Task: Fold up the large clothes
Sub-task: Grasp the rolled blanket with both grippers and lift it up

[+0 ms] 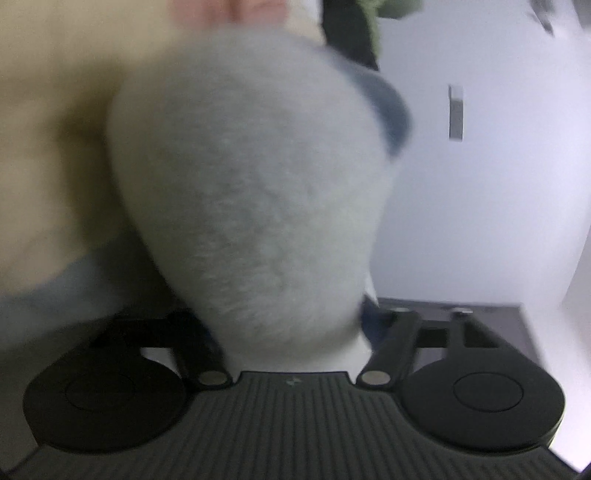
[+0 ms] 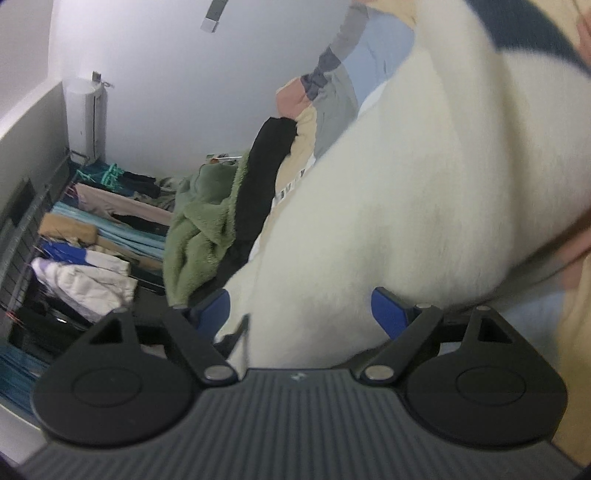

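A white fleecy garment fills the middle of the left wrist view and hangs right in front of the camera. My left gripper is shut on the garment; its fingertips are hidden behind the cloth. The same white fleecy garment fills the right half of the right wrist view. It runs down between the blue fingers of my right gripper, whose jaws stand wide apart. A dark blue band crosses the garment at the top right. The frames are blurred.
A rack with several folded clothes stands at the left. A green fleece, a black garment and cream and grey clothes hang behind. A white wall is at the back. A cream cloth is at the left.
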The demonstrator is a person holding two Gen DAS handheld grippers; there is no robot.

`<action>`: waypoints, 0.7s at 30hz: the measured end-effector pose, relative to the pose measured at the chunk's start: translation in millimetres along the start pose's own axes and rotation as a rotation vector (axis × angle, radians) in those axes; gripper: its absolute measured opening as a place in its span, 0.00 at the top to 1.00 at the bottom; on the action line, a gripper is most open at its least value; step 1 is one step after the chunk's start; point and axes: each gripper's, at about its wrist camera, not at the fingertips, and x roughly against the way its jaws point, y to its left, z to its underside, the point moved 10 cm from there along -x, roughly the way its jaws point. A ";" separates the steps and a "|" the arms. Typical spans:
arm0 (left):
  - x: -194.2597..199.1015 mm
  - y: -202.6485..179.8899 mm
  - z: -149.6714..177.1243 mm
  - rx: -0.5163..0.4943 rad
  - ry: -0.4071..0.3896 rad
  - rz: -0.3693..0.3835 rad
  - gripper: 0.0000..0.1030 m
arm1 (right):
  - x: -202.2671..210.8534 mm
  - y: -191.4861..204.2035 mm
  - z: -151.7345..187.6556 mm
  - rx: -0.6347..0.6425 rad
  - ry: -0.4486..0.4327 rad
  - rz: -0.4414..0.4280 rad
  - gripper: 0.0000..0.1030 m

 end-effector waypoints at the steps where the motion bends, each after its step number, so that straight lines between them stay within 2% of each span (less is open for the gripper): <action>1: 1.6 -5.4 -0.6 -0.034 -0.010 0.003 0.45 | -2.3 -0.1 2.7 -0.019 0.017 -0.018 0.17; 3: 5.0 -16.4 -0.3 -0.069 -0.022 0.026 0.50 | -5.9 -0.6 5.7 -0.050 0.050 -0.050 0.14; 6: 8.3 -32.9 2.7 -0.122 -0.026 0.069 0.53 | -12.8 0.4 11.5 -0.103 0.095 -0.102 0.00; 10: 13.1 -51.5 5.9 -0.173 -0.022 0.126 0.54 | -25.1 -9.0 20.5 -0.173 0.148 -0.098 0.00; 12: 14.9 -57.1 7.6 -0.186 -0.020 0.139 0.54 | -29.7 -18.0 18.5 -0.198 0.144 -0.078 0.00; 16: 16.4 -57.0 8.5 -0.181 -0.015 0.142 0.54 | -20.6 -35.3 -5.3 -0.254 0.022 -0.049 0.00; 19: 16.8 -55.2 -6.2 -0.153 -0.016 0.141 0.54 | -3.0 -50.8 -22.0 -0.330 -0.085 -0.021 0.00; 21: 21.7 -52.8 -13.2 -0.144 -0.014 0.137 0.54 | 14.1 -66.9 -29.2 -0.352 -0.170 0.054 0.00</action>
